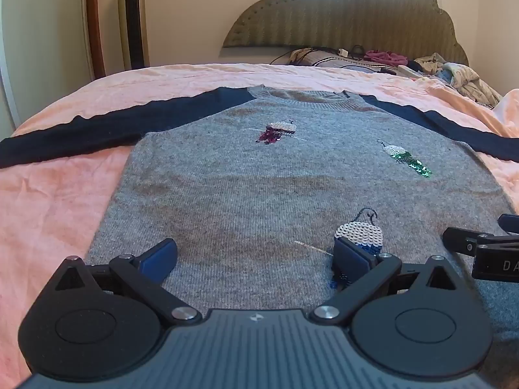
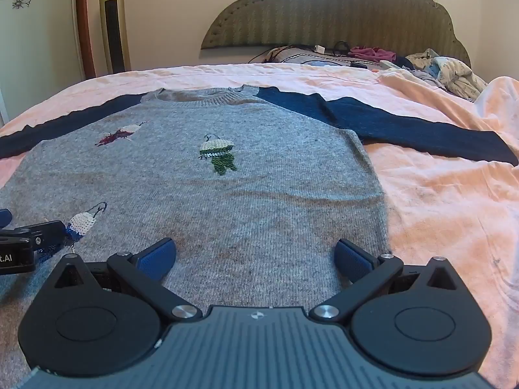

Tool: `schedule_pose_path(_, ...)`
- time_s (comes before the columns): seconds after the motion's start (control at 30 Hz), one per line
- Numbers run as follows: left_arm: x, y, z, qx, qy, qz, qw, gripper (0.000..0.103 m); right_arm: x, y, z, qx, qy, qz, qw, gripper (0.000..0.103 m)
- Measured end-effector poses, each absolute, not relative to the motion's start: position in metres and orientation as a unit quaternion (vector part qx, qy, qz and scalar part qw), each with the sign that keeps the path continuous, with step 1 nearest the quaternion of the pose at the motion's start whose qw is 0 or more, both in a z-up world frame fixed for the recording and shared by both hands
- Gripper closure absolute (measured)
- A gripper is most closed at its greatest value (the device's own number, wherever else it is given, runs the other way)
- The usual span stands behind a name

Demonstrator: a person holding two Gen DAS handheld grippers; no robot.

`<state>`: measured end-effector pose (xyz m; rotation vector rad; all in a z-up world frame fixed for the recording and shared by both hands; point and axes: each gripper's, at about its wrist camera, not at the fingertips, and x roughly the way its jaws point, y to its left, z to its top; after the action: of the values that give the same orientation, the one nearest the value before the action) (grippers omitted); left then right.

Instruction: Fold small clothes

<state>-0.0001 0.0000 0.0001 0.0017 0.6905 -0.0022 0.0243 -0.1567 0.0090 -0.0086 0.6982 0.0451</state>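
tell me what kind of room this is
Most likely a bedroom: a grey sweater lies spread on a bed's pink sheet, below a padded headboard, with a tower fan standing by the wall.

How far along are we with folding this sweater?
Done: the grey sweater lies flat, face up on the pink bedspread, both dark sleeves spread out. In hand: nothing; the left gripper and right gripper are open above the hem end, gripping no cloth. Left: every fold, sleeves and body alike.
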Motion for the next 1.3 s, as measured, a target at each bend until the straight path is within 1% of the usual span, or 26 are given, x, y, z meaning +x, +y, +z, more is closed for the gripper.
schedule_pose_path(0.77,0.0042,-0.0029,0.0007,0.002,0.345,0.009,0.939,0.000,0.0245,-0.1573,0.0084,-0.006,0.343,0.021,0.939,0.000)
schedule_pose_path(1.07,0.0004,0.0043,0.0010,-0.014,0.337,0.003,0.941,0.000,0.0228,-0.1591,0.0103,-0.001,0.341,0.024,0.940,0.000)
schedule_pose_path(1.17,0.0026,-0.0021,0.0006,0.004,0.340,0.009,0.941,0.000,0.0229,-0.1567,0.0086,-0.009,0.342,0.021,0.939,0.000)
schedule_pose_path(1.3,0.0025,-0.0009,0.0004,-0.002,0.339,0.008,0.941,0.000,0.0238,-0.1564,0.0086,-0.007,0.343,0.021,0.939,0.000)
